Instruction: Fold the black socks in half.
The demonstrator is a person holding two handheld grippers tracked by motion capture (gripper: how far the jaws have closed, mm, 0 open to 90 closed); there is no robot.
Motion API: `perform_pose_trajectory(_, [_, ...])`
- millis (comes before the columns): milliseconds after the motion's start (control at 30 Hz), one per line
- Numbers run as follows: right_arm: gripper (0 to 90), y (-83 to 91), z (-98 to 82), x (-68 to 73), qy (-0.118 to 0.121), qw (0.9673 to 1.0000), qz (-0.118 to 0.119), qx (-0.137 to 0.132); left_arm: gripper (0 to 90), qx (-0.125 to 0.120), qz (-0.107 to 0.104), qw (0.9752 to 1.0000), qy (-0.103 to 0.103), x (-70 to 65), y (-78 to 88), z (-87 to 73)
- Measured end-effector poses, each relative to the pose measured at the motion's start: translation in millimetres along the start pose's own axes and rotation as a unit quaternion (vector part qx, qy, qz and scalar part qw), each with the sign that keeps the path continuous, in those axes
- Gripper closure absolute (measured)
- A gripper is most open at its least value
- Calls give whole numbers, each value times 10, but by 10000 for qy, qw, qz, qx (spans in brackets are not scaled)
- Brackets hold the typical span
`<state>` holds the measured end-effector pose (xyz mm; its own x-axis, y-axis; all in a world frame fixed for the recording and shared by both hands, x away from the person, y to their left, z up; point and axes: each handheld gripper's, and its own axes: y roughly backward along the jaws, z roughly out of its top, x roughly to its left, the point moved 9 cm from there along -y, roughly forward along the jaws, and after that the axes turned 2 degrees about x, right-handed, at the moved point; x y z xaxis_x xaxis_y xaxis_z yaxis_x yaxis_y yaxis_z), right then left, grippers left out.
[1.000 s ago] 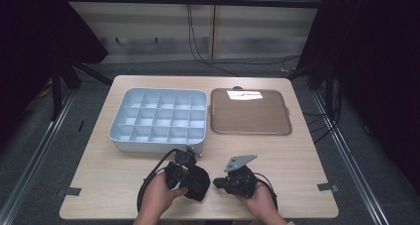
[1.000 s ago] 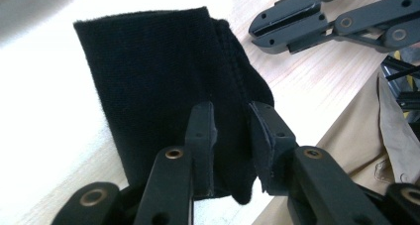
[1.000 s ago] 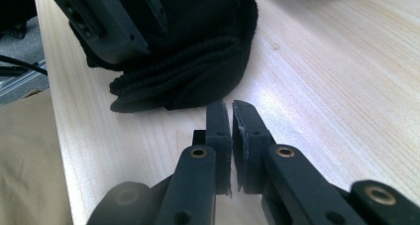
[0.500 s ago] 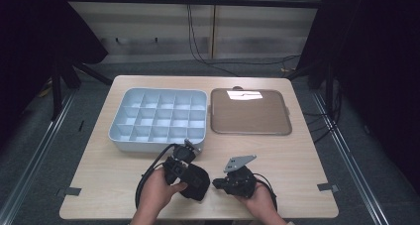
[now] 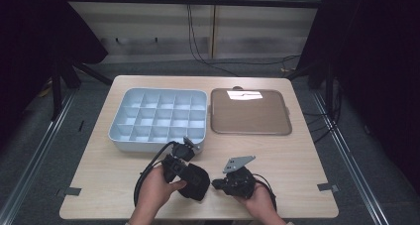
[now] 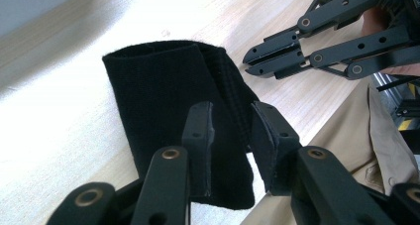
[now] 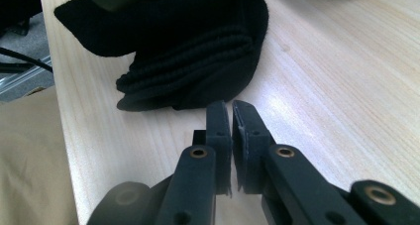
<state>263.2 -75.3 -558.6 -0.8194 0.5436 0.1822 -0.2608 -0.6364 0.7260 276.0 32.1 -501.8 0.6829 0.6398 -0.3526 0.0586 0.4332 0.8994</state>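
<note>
On the counter (image 5: 297, 160) the white divided bin (image 5: 158, 118) and brown tray (image 5: 250, 112) sit where they were a second ago. The black folded cloth (image 5: 195, 181) lies near the front edge, between my hands. My left gripper (image 6: 230, 136) has shifted slightly, jaws narrowly parted over the cloth, apparently not pinching it; my right gripper (image 7: 232, 117) stays closed, empty, just beside it.

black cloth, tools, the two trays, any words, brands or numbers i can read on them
No readable text in these views.
Black cloth: plain fabric, no label showing.
Left tool and right tool: bare black jaws, no markings.
Compartment tray and brown tray: no print; the bright patch on the brown one is glare.
</note>
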Motion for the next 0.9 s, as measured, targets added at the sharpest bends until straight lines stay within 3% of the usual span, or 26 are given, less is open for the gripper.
perform_pose_trajectory(267, [858,-6,-7,6,-2,10000,12,14,700,-66,56,9999,71,36,67,16])
perform_pose_trajectory(400, [859,-13,-11,16,-40,10000,36,25,691,-133,168,9997,78,119,121,20])
perform_pose_trajectory(500, [859,-20,-7,18,19,10000,43,18,668,-237,251,9990,271,189,146,12])
perform_pose_trajectory(567, [861,-25,-5,25,32,10000,47,10,624,-205,352,9988,272,268,153,-15])
perform_pose_trajectory(600, [861,-27,-7,33,20,10000,62,22,611,-276,350,9983,383,288,140,-15])
perform_pose_trajectory(733, [861,-36,-4,43,55,10000,54,56,562,-206,420,9976,514,406,77,-70])
perform_pose_trajectory(900, [861,-53,-11,47,57,9999,58,82,525,-219,409,9975,539,435,-7,-79])
